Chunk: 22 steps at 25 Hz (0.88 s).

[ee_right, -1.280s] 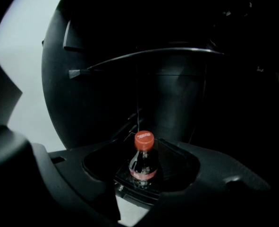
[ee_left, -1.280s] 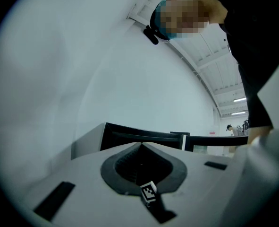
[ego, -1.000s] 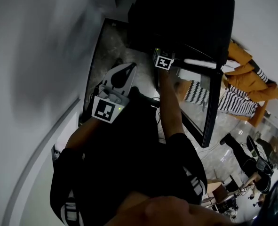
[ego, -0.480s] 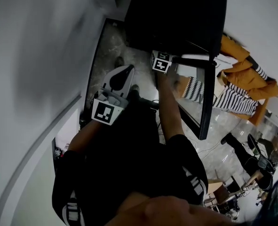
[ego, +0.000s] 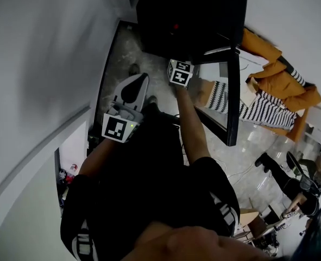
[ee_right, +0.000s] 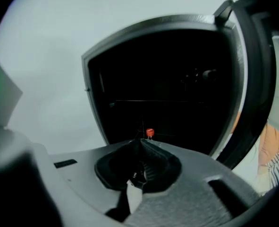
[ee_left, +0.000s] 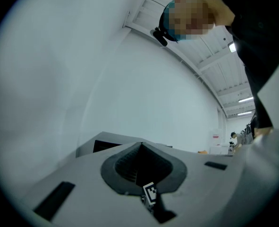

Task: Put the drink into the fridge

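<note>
Drink (ee_right: 150,133) shows inside fridge (ee_right: 186,56) past right gripper (ee_right: 140,141), empty jaws pressed together; head view leaves that interior dark.

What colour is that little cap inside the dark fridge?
The cap is red. It shows best in the right gripper view, standing out against the black inside of the fridge.

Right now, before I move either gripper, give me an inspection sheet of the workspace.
Surface: marbled grey floor.
Job's things: black fridge, door open; drink inside, only its red cap showing.
Clutter: orange and striped clothing beside the door.
Grippers: left gripper jaws together, empty; right gripper jaws have just been closing, now together, nothing between them.
Cables: nothing seen.
Surroundings: white wall; person far right.
</note>
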Motion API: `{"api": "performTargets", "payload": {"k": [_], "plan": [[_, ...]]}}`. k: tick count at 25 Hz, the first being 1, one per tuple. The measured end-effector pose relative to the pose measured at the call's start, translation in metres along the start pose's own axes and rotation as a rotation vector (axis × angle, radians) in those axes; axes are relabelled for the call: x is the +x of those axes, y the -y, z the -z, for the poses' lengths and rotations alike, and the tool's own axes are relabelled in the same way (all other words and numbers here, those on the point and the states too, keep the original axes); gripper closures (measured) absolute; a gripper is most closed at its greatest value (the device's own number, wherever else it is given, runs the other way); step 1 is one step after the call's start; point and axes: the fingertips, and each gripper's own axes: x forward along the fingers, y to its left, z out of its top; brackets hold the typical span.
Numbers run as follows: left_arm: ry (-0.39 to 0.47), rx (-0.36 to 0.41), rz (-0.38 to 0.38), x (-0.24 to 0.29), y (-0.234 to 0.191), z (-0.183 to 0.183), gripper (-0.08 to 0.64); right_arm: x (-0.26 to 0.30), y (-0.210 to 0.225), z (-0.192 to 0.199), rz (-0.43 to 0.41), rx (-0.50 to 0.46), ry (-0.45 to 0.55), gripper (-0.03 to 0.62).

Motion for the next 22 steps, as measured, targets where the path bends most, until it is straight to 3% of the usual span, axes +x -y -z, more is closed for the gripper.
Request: {"api": "performTargets", "payload": {"k": [7, 10, 22], "plan": [[0.039, 0.008, -0.032, -0.028, 0.034, -0.010, 0.555, -0.054, -0.004, 0.003, -0.039, 0.011, 0.008, 0.591], [0.093, 0.017, -0.030, -0.032, 0.050, -0.027, 0.555, -0.076, -0.002, 0.004, -0.053, 0.022, 0.007, 0.591], [0.031, 0.003, 0.003, -0.035, 0.062, -0.030, 0.555, -0.143, -0.009, 0.007, -0.056, 0.073, 0.008, 0.591]]}}
